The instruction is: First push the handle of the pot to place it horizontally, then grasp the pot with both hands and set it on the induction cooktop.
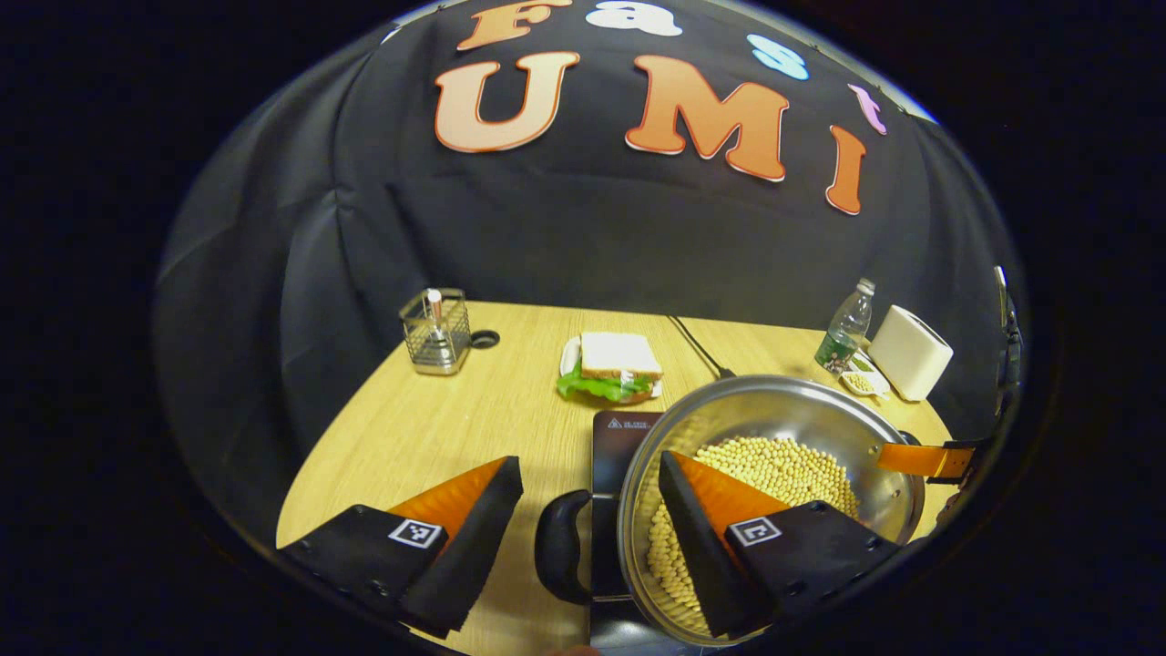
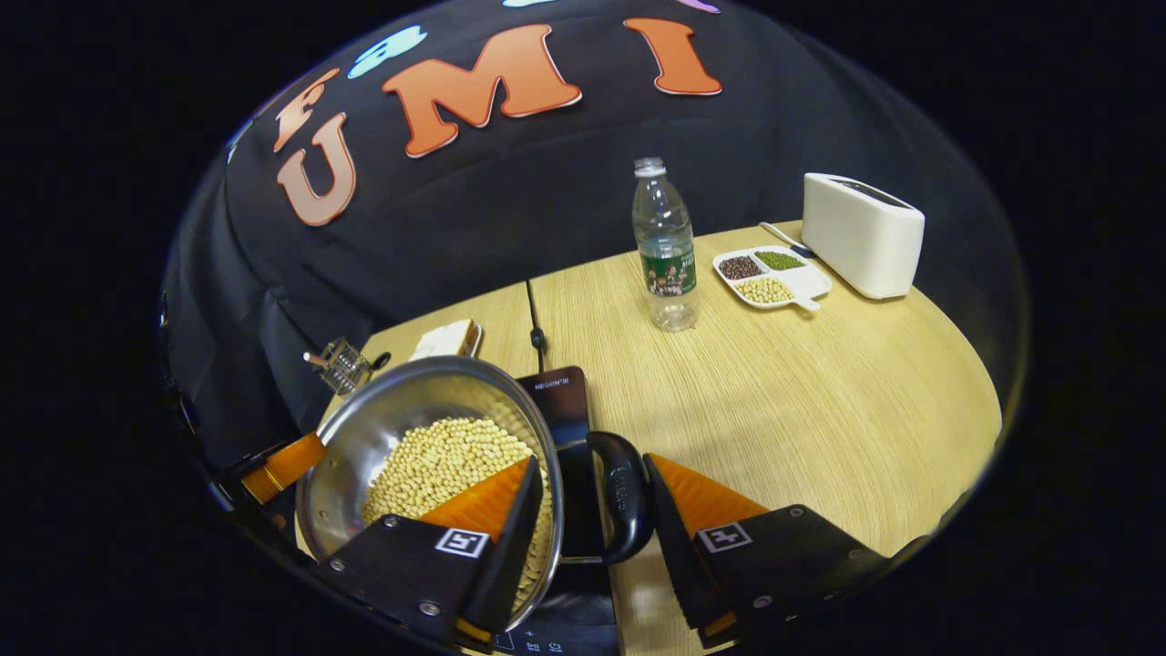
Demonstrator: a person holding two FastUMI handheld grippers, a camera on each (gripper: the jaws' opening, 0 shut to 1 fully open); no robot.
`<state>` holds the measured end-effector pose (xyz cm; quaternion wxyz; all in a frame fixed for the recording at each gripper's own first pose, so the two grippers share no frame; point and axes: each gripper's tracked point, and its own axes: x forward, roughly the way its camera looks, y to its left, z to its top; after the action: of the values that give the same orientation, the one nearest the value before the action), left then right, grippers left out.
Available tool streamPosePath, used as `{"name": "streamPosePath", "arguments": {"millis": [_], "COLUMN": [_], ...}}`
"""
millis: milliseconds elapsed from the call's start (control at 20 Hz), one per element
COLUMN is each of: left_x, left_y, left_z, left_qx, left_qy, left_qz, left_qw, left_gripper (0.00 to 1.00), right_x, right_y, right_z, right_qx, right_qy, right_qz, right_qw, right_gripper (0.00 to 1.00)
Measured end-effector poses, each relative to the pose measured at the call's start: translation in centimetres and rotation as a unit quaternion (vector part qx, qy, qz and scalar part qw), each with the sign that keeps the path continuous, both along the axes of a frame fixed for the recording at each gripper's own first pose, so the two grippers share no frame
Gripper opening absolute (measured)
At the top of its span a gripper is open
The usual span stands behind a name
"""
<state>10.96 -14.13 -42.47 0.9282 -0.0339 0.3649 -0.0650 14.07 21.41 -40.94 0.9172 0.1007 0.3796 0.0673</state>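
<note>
Two tools straddle pot (image 2: 428, 456) rim by loop handles, one finger inside each, jaws apart, not clamped. Pot over induction cooktop (image 1: 619, 456) on bench (image 2: 774, 383). Steel slick, beans heavy, shifting; pinch handles.

Left tool (image 1: 592, 510), right tool (image 2: 588, 519).

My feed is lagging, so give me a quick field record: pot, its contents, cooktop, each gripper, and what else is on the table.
pot: steel pot over the black cooktop; whether it rests on it cannot be told
contents: pale beans
pot handles: black loop handles on both sides
left gripper: open, fingers straddling rim and handle
right gripper: open, straddling the opposite handle
table: sandwich, wire holder, bottle, divided dish, toaster
</note>
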Motion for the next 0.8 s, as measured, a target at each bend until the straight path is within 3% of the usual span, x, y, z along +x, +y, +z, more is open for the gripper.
{"name": "streamPosePath", "arguments": {"millis": [200, 500, 800], "left_x": [-0.8, -0.5, -0.7], "left_y": [-0.1, 0.4, 3.7], "left_z": [2.7, 12.6, 27.1], "left_qx": [0.003, -0.019, -0.012], "left_qy": [-0.020, -0.098, -0.213], "left_qz": [-0.002, 0.000, 0.010], "left_qw": [1.000, 0.995, 0.977], "left_gripper": [0.98, 0.98, 0.96], "right_x": [0.2, -0.8, -2.8], "right_y": [-1.6, -4.8, -9.3], "right_z": [3.8, 11.3, 21.4], "right_qx": [-0.009, -0.030, -0.059], "right_qy": [-0.037, -0.108, -0.197], "right_qz": [-0.005, -0.009, -0.024], "right_qw": [0.999, 0.994, 0.978], "right_gripper": [0.94, 0.95, 0.95]}}
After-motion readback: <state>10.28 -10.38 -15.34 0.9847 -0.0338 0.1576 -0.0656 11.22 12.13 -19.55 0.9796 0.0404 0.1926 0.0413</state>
